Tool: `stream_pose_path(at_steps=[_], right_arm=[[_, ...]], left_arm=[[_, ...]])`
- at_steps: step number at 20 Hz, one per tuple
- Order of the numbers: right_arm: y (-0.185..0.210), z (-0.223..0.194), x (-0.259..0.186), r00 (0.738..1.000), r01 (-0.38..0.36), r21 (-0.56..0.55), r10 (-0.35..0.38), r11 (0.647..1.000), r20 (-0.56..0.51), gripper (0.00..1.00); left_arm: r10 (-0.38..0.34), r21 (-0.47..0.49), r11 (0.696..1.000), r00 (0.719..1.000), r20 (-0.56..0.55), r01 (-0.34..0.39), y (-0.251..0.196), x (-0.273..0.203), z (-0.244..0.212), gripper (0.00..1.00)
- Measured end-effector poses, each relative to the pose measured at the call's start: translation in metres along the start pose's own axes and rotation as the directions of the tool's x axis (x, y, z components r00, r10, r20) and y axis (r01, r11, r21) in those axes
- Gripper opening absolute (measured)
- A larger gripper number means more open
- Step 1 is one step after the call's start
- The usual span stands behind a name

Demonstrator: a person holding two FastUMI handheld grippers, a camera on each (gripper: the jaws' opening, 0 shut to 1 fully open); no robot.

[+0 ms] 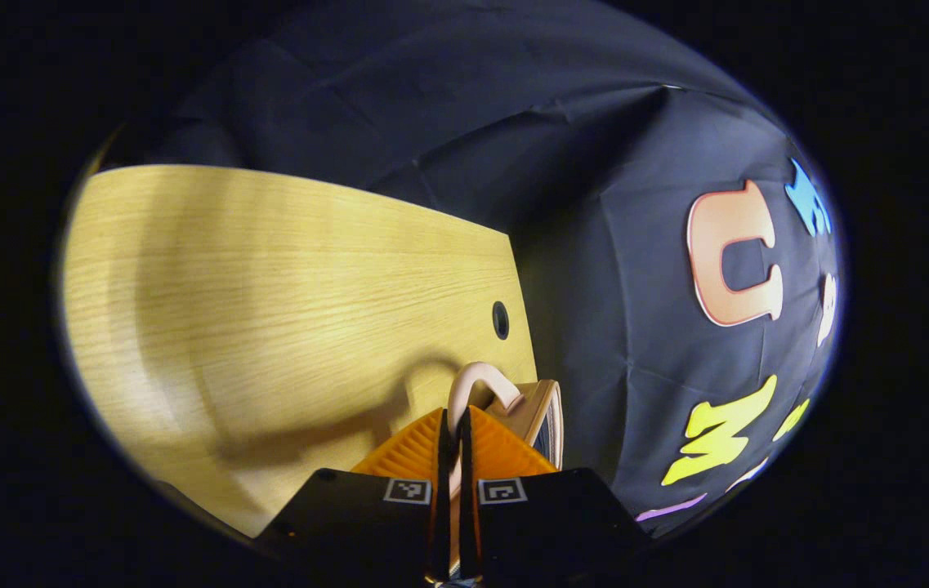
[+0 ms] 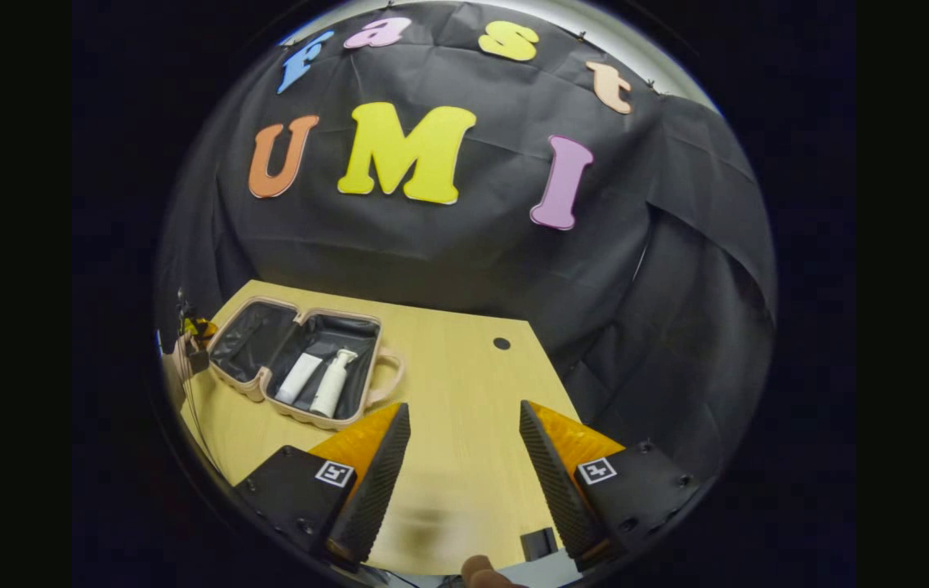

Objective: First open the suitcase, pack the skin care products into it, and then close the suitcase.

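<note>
The pink suitcase (image 2: 268, 390) lies open on the wooden table (image 2: 464, 457), left of my right gripper. Its right half holds a white tube (image 2: 299, 378) and a white pump bottle (image 2: 332, 384) on black lining; the left half (image 2: 247, 339) is bare. My right gripper (image 2: 464, 416) hovers open over the table with nothing between its fingers. In the left gripper view, my left gripper (image 1: 456, 425) is shut on the suitcase's pink handle loop (image 1: 476, 384), with the shell's rim (image 1: 547, 416) just beyond. That left gripper (image 2: 190, 333) sits at the suitcase's far left edge.
A round cable hole (image 2: 502, 344) is near the table's far right corner, also in the left gripper view as the hole (image 1: 500, 319). The table edge runs close to the black cloth wall (image 2: 636, 343). A small dark block (image 2: 539, 543) and a fingertip (image 2: 484, 573) are at the near edge.
</note>
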State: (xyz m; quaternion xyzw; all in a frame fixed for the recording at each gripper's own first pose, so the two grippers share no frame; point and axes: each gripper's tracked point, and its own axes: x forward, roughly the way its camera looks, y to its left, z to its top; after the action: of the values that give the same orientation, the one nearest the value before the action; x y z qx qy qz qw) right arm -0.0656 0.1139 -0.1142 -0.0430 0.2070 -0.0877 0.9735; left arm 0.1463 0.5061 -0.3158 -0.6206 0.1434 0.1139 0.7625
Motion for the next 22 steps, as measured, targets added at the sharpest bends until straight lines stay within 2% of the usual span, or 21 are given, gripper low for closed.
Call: stream_pose_path(at_steps=[2, 4, 7, 9, 13, 17, 19, 20, 22], right_arm=[[-0.015, 0.002, 0.002, 1.0, 0.003, 0.022, -0.003, 1.0, 0.01, 0.81], [-0.03, 0.01, 0.003, 0.999, 0.005, 0.01, -0.005, 1.0, 0.045, 0.8], [-0.047, 0.021, 0.006, 0.996, -0.025, -0.006, 0.026, 1.0, 0.09, 0.8], [-0.057, 0.025, 0.01, 0.993, -0.05, 0.009, 0.049, 0.999, 0.106, 0.81], [-0.075, 0.034, 0.019, 0.986, -0.095, 0.022, 0.091, 0.995, 0.141, 0.81], [-0.089, 0.046, 0.019, 0.972, -0.135, -0.004, 0.133, 0.991, 0.193, 0.8], [-0.097, 0.047, 0.019, 0.964, -0.151, -0.026, 0.153, 0.988, 0.22, 0.8], [-0.1, 0.047, 0.021, 0.961, -0.16, -0.029, 0.163, 0.987, 0.223, 0.8], [-0.113, 0.045, 0.027, 0.96, -0.165, -0.026, 0.167, 0.986, 0.227, 0.8]], left_arm=[[-0.021, 0.034, 0.999, 0.999, 0.03, 0.02, -0.021, -0.012, 0.004, 0.06], [-0.032, 0.122, 0.992, 0.998, 0.048, 0.026, -0.043, -0.028, 0.004, 0.04], [-0.052, 0.248, 0.968, 0.995, 0.086, 0.029, -0.084, -0.045, -0.002, 0.04], [-0.078, 0.35, 0.936, 0.989, 0.122, 0.031, -0.118, -0.061, -0.012, 0.04], [-0.116, 0.589, 0.808, 0.979, 0.17, -0.006, -0.179, -0.087, -0.048, 0.03], [-0.128, 0.711, 0.699, 0.966, 0.225, -0.072, -0.225, -0.106, -0.086, 0.04], [-0.152, 0.77, 0.631, 0.958, 0.243, -0.095, -0.246, -0.115, -0.113, 0.03], [-0.167, 0.795, 0.6, 0.957, 0.237, -0.092, -0.257, -0.116, -0.13, 0.04], [-0.199, 0.827, 0.557, 0.954, 0.223, -0.077, -0.279, -0.117, -0.166, 0.03]])
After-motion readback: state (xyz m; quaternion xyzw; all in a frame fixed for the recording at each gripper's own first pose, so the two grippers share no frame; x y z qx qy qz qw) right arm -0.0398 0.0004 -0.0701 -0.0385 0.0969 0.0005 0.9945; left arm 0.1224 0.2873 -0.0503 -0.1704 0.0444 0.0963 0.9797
